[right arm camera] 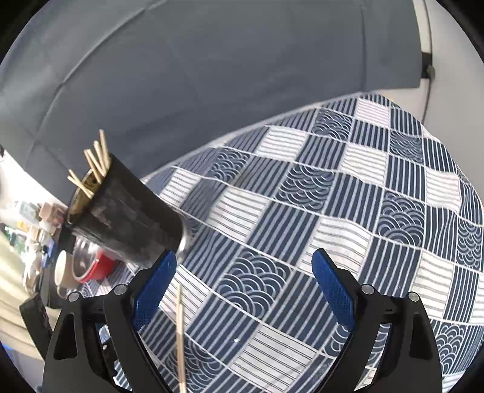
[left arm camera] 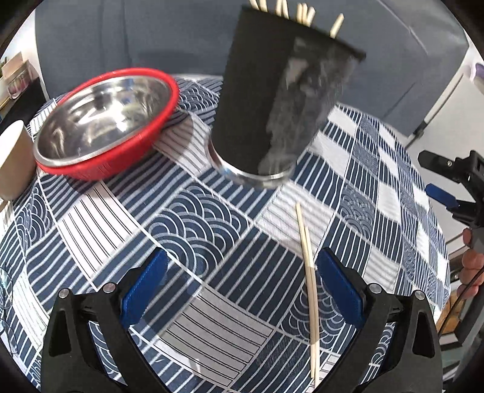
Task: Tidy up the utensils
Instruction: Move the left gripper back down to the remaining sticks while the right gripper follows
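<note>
A black utensil holder (left arm camera: pixel 272 102) with a steel base stands on the patterned tablecloth (left arm camera: pixel 193 229), with several wooden chopsticks (left arm camera: pixel 305 13) sticking out of its top. It also shows in the right wrist view (right arm camera: pixel 127 217), with its chopsticks (right arm camera: pixel 96 163). A loose pair of wooden chopsticks (left arm camera: pixel 310 284) lies on the cloth, close to the right finger of my left gripper (left arm camera: pixel 242 290), which is open and empty above the cloth. My right gripper (right arm camera: pixel 245 290) is open and empty; the loose chopsticks (right arm camera: pixel 181 338) lie near its left finger. The right gripper also shows in the left wrist view (left arm camera: pixel 450 181).
A steel bowl in a red shell (left arm camera: pixel 106 121) sits left of the holder. A beige paper cup (left arm camera: pixel 13 157) stands at the table's left edge. A grey sofa (right arm camera: pixel 211 75) lies behind the table. The cloth to the right (right arm camera: pixel 378 196) is bare.
</note>
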The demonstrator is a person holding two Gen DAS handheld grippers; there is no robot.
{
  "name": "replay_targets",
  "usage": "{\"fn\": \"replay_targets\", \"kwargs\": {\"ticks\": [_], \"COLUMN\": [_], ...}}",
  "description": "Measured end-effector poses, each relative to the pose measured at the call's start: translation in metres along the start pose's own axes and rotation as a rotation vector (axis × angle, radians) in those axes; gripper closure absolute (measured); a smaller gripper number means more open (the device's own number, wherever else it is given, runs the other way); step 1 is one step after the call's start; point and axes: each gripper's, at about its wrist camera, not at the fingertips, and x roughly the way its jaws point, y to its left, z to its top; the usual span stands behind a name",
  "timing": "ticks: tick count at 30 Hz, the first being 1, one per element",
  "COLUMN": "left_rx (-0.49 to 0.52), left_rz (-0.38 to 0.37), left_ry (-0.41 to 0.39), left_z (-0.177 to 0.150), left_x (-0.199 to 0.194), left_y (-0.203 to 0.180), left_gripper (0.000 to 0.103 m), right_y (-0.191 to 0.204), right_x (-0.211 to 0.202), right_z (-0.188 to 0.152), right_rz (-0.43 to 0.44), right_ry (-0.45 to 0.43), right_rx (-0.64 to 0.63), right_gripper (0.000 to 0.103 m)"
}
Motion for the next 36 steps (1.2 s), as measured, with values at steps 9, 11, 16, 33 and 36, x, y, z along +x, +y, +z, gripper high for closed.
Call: {"fn": "replay_targets", "kwargs": {"ticks": [9, 11, 16, 33, 36], "left_rx": [0.054, 0.057, 0.107, 0.185, 0.166], "left_rz": [0.024, 0.013, 0.04, 0.124, 0.132], "left_ry": [0.078, 0.098, 0.097, 0.054, 0.031], "left_z": [-0.013, -0.013, -0.014, -0.014, -0.017], "left_x": [0.023, 0.027, 0.033, 0.047, 0.043], "left_y": [-0.014, -0.016, -0.025, -0.045, -0.041], "left_gripper": [0.006, 0.006, 0.006, 0.004, 0.004], "right_y": [-0.016, -0.017, -0.019, -0.026, -0.023], "right_x": [0.014, 0.017, 0.023, 0.046, 0.048], "right_z": [-0.022, -0.027, -0.036, -0.052, -0.052], "right_rz": [-0.078, -0.096, -0.127, -0.152, -0.146], "right_ry": [0.062, 0.07, 0.09, 0.165, 0.172], "right_rx": [-0.032, -0.055, -0.093, -0.091, -0.103], "right_gripper": [0.016, 0.016, 0.016, 0.016, 0.016]}}
